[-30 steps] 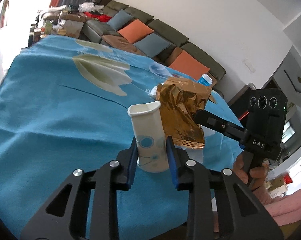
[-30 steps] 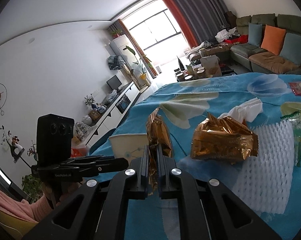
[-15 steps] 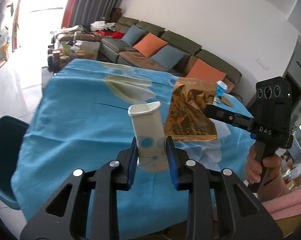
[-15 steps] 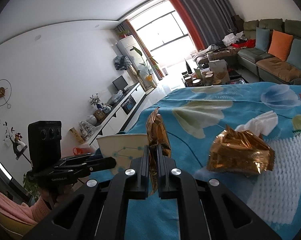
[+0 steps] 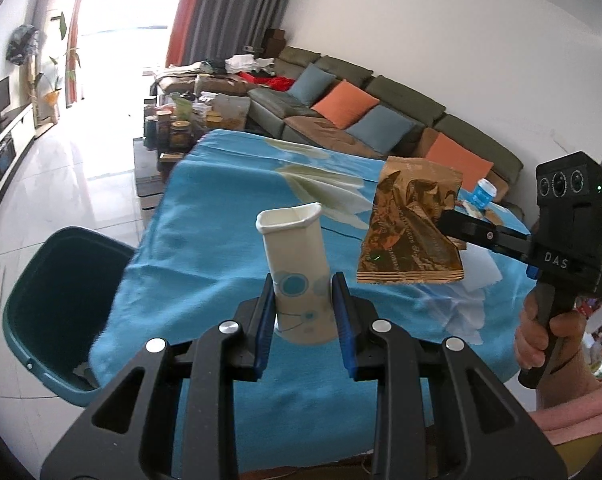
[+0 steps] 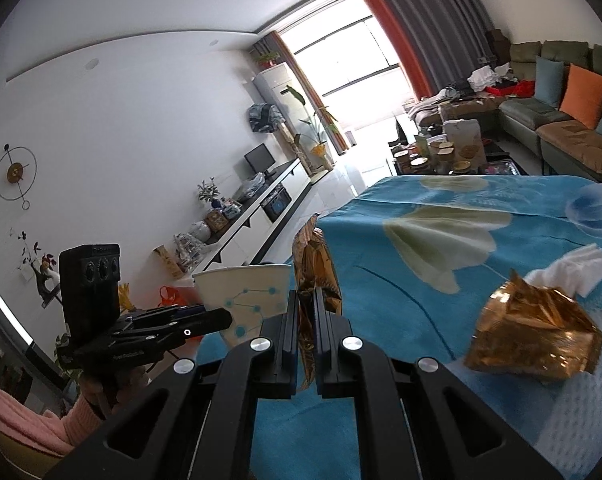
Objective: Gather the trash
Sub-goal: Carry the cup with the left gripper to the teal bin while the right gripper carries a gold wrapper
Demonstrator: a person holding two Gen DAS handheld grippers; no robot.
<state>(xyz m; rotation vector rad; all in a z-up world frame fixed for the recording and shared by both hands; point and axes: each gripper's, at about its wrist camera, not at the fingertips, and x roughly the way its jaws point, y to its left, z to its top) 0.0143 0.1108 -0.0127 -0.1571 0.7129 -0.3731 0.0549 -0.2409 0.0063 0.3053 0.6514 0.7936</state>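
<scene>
A blue-covered table [image 5: 205,240] fills mid-frame; a green bin [image 5: 57,312] sits lower left. A paper cup [image 5: 297,276] is clamped upright by the left gripper [image 5: 303,312], a gold wrapper [image 5: 413,236] pinched by the right gripper [image 6: 308,320].

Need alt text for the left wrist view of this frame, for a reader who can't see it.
The left gripper squeezes a white paper cup above a blue-clothed table. At right, the right gripper pinches a gold snack wrapper; a dark green bin stands on the floor at left.
</scene>
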